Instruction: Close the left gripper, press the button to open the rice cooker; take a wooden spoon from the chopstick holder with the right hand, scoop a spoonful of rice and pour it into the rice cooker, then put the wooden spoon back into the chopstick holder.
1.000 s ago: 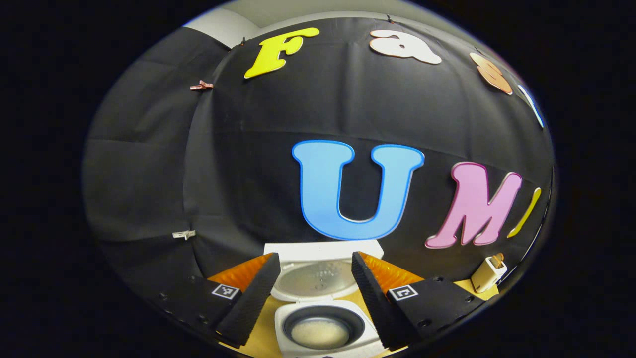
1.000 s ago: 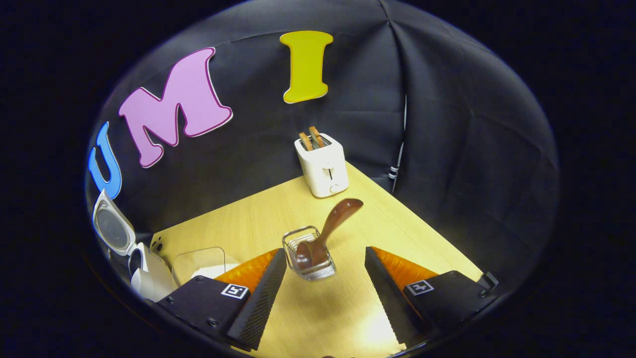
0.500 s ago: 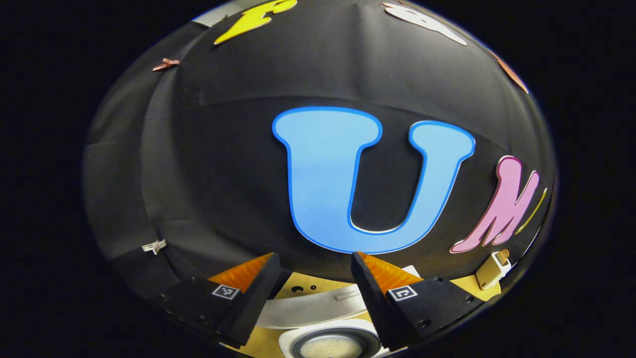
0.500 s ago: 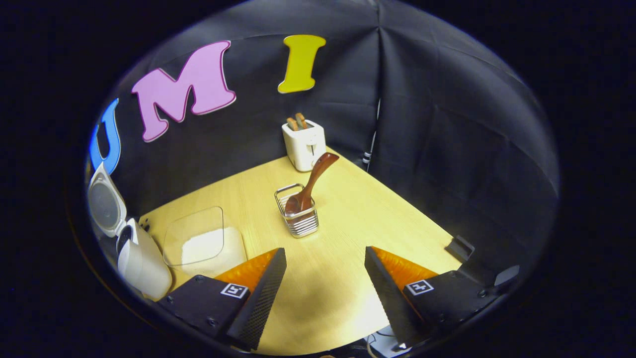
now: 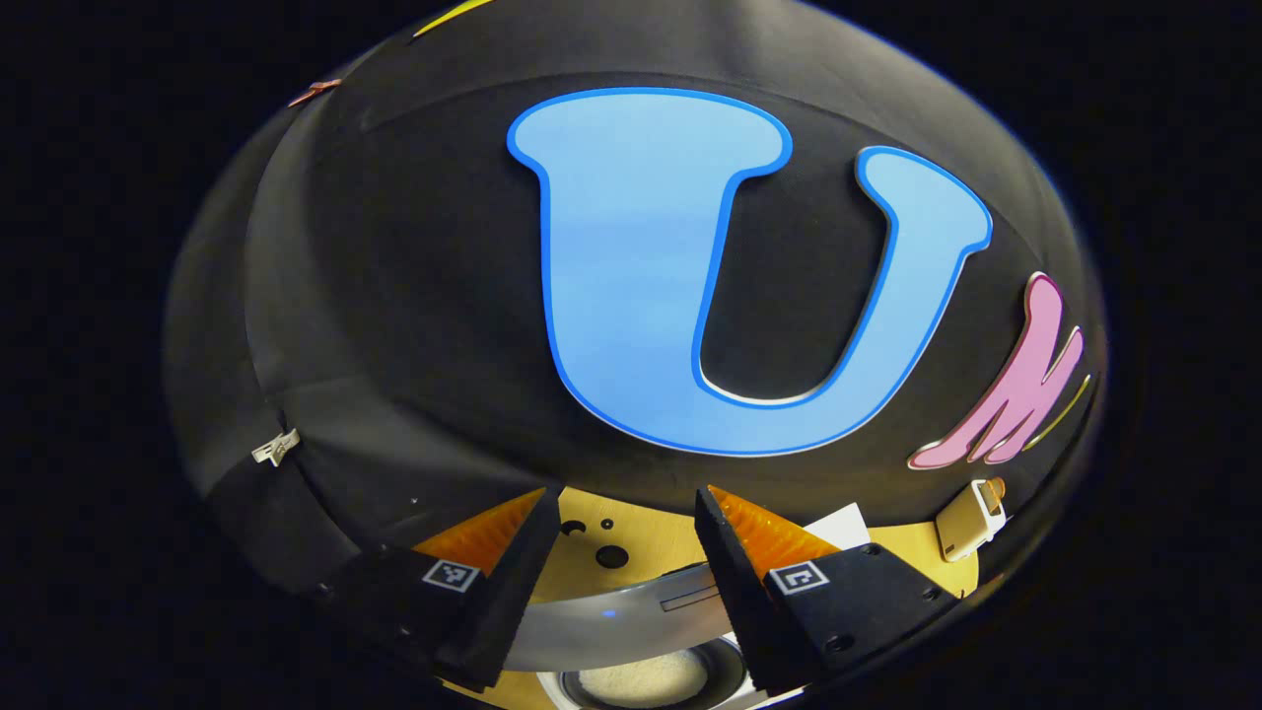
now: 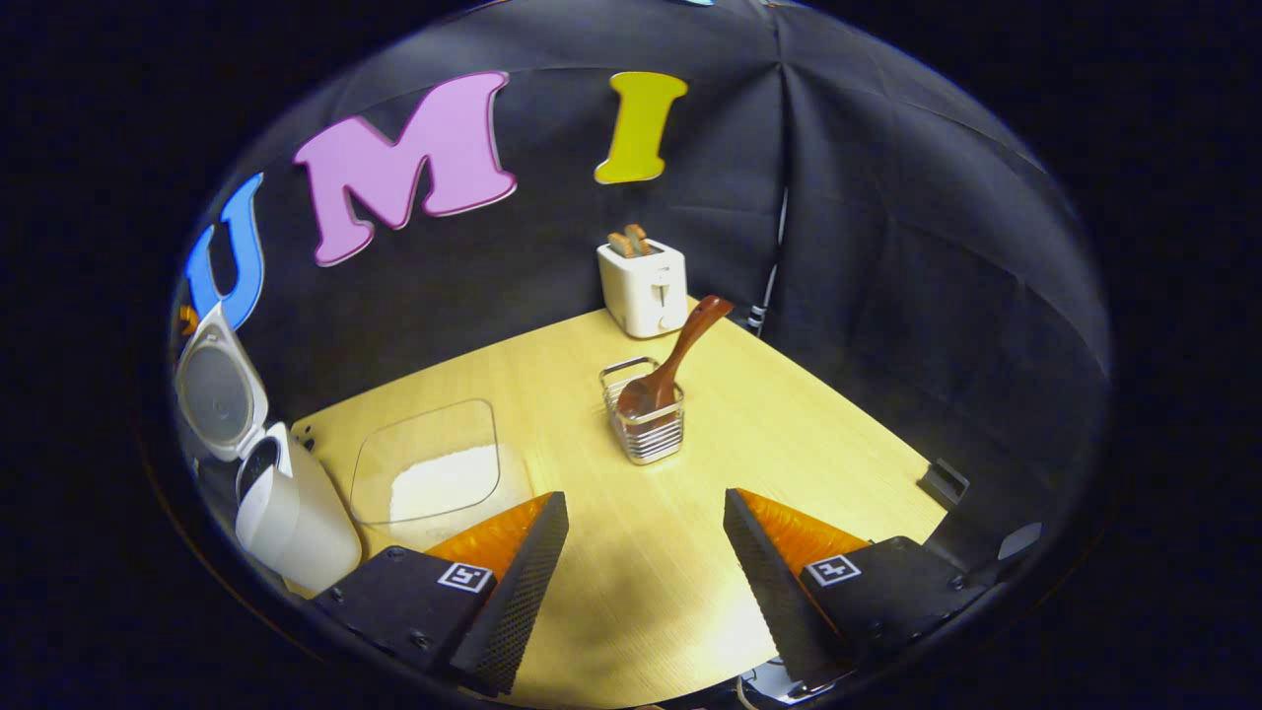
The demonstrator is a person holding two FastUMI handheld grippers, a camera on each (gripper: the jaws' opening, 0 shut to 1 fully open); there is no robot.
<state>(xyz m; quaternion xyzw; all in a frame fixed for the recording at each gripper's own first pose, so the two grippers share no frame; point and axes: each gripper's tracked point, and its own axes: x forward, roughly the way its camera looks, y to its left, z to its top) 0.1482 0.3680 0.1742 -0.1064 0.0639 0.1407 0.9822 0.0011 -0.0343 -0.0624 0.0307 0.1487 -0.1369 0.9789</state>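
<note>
Rice cooker (image 6: 286,503) sits at the far left of the desk (image 6: 631,592) with its lid up, and in the left gripper view you can see white rice in its pot (image 5: 646,678) right below the left gripper (image 5: 619,582), jaws apart and holding nothing. Wooden spoon (image 6: 675,363) is standing bowl-down in the wire chopstick holder (image 6: 646,426) mid-desk, handle leaning toward the toaster (image 6: 643,286) behind it. Right gripper (image 6: 641,582) hangs near, jaws wide and empty, clear rice container (image 6: 434,473) to its left.
</note>
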